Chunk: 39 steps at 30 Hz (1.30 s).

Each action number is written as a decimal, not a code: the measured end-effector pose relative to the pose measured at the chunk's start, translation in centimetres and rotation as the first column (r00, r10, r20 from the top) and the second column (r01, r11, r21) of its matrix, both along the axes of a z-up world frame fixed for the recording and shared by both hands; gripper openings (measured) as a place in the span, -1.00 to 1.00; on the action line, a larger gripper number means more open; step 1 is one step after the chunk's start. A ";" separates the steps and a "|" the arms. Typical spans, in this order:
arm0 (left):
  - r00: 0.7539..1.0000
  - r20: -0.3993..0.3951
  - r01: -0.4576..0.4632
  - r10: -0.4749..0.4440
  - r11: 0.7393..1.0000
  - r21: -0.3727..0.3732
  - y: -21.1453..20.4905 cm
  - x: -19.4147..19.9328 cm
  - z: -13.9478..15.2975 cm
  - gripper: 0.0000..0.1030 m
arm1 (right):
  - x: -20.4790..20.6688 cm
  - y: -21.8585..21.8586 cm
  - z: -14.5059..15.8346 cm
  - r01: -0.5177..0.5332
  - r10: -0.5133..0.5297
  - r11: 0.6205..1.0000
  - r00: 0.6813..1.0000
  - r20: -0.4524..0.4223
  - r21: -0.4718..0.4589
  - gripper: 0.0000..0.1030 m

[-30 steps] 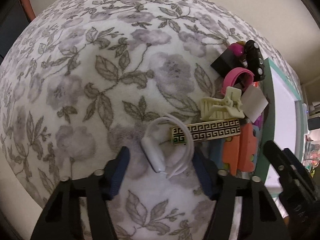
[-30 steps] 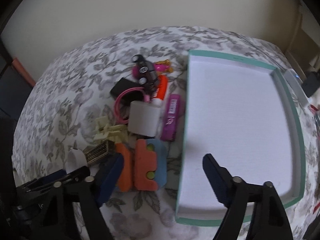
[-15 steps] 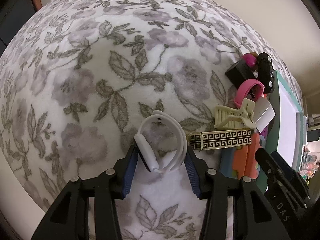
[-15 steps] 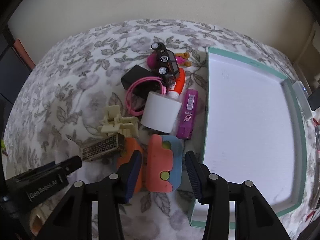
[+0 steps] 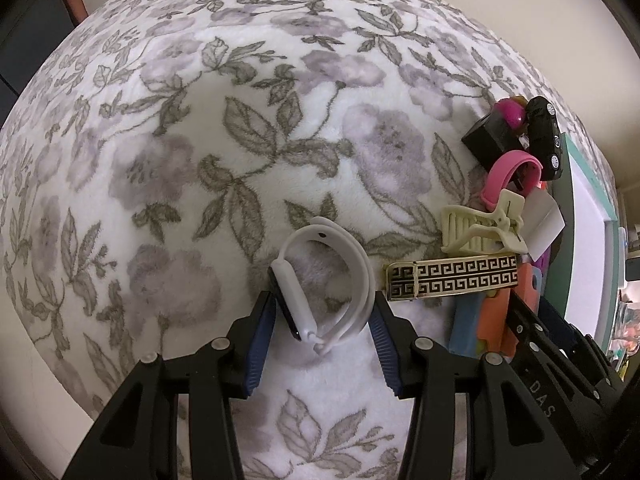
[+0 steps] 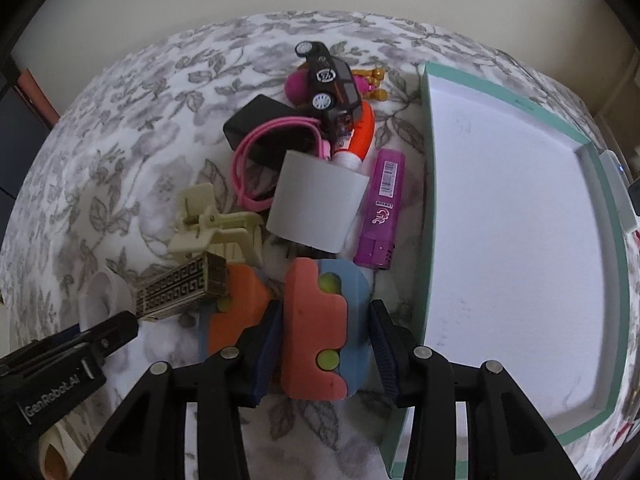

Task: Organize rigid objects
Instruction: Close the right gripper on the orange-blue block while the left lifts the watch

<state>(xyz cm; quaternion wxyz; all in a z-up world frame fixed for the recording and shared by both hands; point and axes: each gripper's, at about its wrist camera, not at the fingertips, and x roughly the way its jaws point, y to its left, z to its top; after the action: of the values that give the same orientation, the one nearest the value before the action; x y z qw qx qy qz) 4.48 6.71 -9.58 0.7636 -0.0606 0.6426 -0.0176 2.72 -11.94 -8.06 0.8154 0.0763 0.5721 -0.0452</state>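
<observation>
The left gripper point(image 5: 322, 322) points down at a floral blanket point(image 5: 192, 168) with its 2 blue pads clamped on a white smartwatch point(image 5: 320, 288): the left pad presses the dark watch face, the right pad presses the looped white strap, and the rest of the band arches away beyond the fingertips.

The right gripper point(image 6: 324, 344) straddles a salmon-and-blue foam block point(image 6: 320, 328) with yellow-green dots. Its jaws are closing; both pads sit flush against the block's long sides, the left on the salmon edge and the right on the blue edge.

A second orange foam piece point(image 6: 236, 304) lies just left of that block, touching a gold bar with a black key pattern point(image 6: 180, 290). Behind them are a cream hair claw point(image 6: 212, 224), a grey cylinder point(image 6: 316, 204), a purple lighter point(image 6: 380, 212), a pink band point(image 6: 276, 136) and a black toy car point(image 6: 332, 80). A teal-rimmed white tray point(image 6: 422, 200) lies just right of the pile
</observation>
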 end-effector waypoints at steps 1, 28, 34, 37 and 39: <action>1.000 -0.002 0.000 0.000 1.000 0.003 -0.1 0.0 0.0 -0.02 | 0.0 0.1 0.0 -0.003 0.003 1.000 1.000 0.002 -0.009 -0.12; 0.998 0.046 0.028 -0.033 0.993 0.117 -3.0 0.9 0.2 -0.01 | -0.2 1.3 -0.2 -0.014 0.017 0.996 0.999 0.032 -0.086 -0.13; 0.999 0.044 0.020 -0.024 0.995 0.099 -3.0 0.6 0.6 -0.02 | -0.7 0.4 0.2 0.012 -0.012 1.000 0.999 0.032 -0.007 -0.13; 0.998 0.065 0.007 -0.014 0.995 0.099 -2.5 0.2 1.6 -0.03 | -0.8 -0.6 0.8 0.030 -0.032 0.999 0.998 0.049 0.046 -0.13; 0.997 0.083 -0.002 -0.006 0.995 0.098 -2.2 0.0 2.3 -0.03 | -1.0 -1.2 1.2 0.047 -0.051 0.996 0.997 0.056 0.081 -0.13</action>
<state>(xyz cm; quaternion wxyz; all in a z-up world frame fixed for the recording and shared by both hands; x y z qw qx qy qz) 4.43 4.47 -7.28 0.7917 -0.0216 0.6104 0.0106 1.75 -13.16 -6.89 0.8266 0.1242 0.5475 -0.0401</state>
